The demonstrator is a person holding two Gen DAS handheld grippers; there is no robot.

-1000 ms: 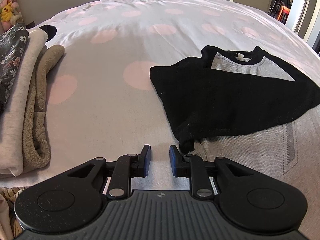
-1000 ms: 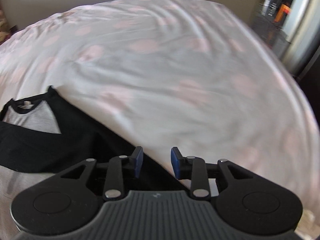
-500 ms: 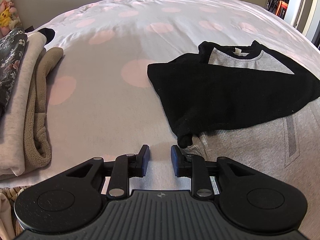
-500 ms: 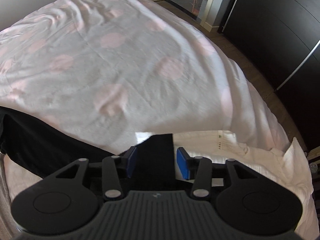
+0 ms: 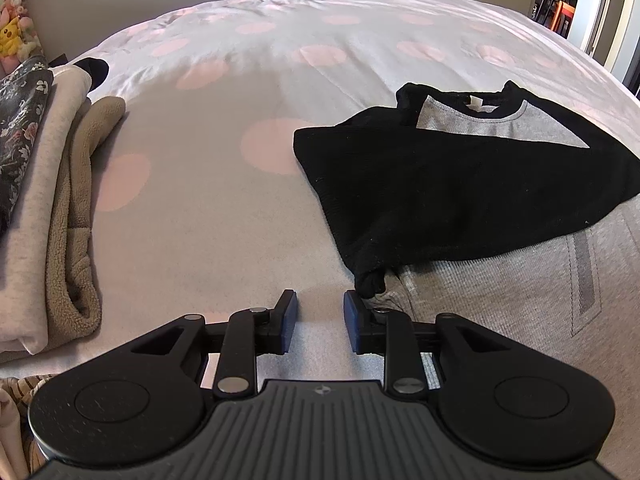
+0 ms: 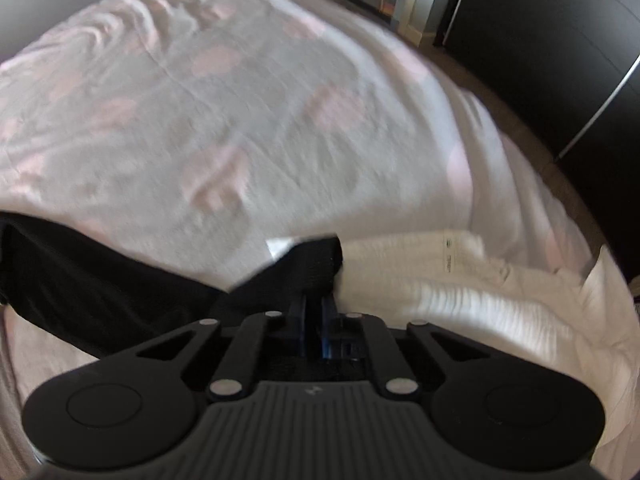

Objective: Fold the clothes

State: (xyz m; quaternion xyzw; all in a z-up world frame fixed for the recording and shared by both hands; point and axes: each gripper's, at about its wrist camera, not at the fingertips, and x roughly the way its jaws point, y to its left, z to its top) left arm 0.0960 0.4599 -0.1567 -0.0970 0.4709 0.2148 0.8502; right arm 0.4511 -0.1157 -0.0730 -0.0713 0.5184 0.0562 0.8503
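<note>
A grey raglan shirt [image 5: 500,320] with black sleeves lies flat on the bed. One black sleeve [image 5: 460,192] is folded across its chest, and that sleeve's cuff [image 5: 370,282] ends right beside my left gripper [image 5: 320,312]. This gripper hovers low over the sheet, open, with nothing between its pads. In the right wrist view the other black sleeve [image 6: 120,280] stretches out from the left. My right gripper [image 6: 314,312] is shut on its cuff end [image 6: 316,264]. The view is blurred.
A pile of folded clothes [image 5: 44,200] sits along the left of the pink-dotted bed cover [image 5: 224,208]. Plush toys [image 5: 14,36] stand behind it. A white quilt [image 6: 460,292] is bunched at the bed's right edge, with a dark wardrobe [image 6: 560,60] beyond.
My right gripper swung right along the black sleeve to its cuff, widened, then closed on the cuff. My left gripper stayed put, its jaws slightly wider.
</note>
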